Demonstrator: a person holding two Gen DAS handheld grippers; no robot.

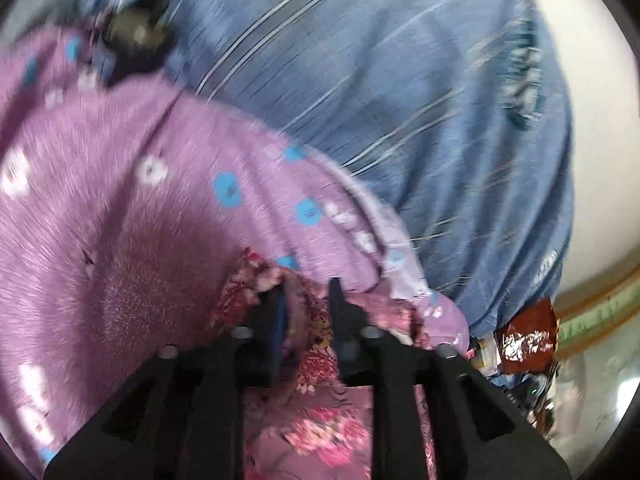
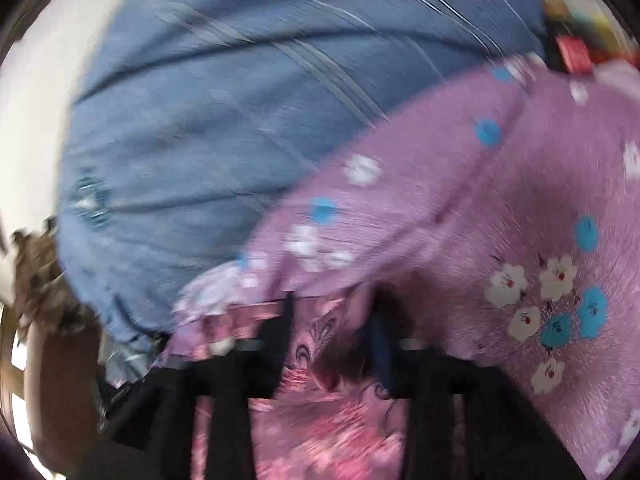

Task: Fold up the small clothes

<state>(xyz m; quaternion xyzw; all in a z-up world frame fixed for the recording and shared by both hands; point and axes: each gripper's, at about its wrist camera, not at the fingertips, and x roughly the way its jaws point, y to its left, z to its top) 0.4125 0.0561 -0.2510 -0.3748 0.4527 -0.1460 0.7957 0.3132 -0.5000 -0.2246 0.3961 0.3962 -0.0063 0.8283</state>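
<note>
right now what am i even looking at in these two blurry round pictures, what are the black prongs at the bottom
The prongs are fingers of two hand-held grippers a person carries, one per hand. Each has a fisheye camera looking along its fingers, hence the round pictures. One picture is from the left hand-held gripper, the other from the right hand-held gripper. Both point at a purple flowered cloth lying over a blue striped bedsheet. A pink floral garment lies between each gripper's fingers. Both jaws look partly open; the blur hides whether they still pinch it.
</note>
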